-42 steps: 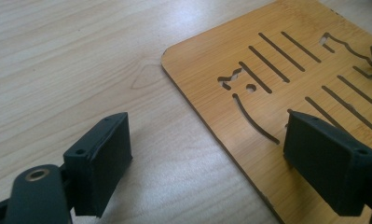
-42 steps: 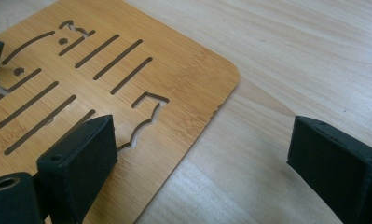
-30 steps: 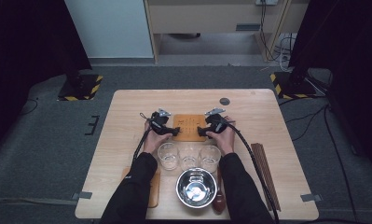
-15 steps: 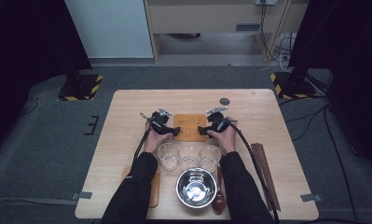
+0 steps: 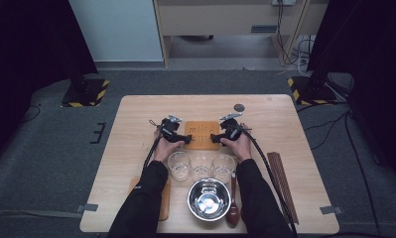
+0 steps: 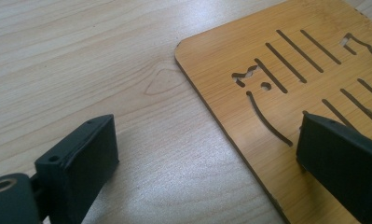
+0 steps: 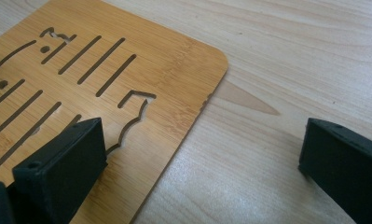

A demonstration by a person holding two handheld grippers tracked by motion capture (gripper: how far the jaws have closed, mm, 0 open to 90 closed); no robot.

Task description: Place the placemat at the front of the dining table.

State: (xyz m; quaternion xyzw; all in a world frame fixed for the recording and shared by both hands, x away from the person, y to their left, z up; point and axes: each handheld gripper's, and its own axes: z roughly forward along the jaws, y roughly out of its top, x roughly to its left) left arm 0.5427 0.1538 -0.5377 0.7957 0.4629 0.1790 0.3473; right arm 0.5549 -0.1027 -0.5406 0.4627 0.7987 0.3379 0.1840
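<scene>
The bamboo trivet (image 5: 202, 135) lies flat at the centre of the table (image 5: 136, 129), slotted face up; the left gripper (image 5: 184, 140) sits at its left edge and the right gripper (image 5: 215, 139) at its right edge; each straddles an edge, one jaw over the trivet, the other over bare table; both stand wide apart with nothing gripped; the left gripper's jaws have just been opening. Nearer the person, three clear glasses (image 5: 201, 165) stand in a row just beside the trivet; behind them sits a steel bowl (image 5: 209, 199), a wooden spoon (image 5: 232, 203) at its right; chopsticks (image 5: 283, 186) lie near the right table edge.
</scene>
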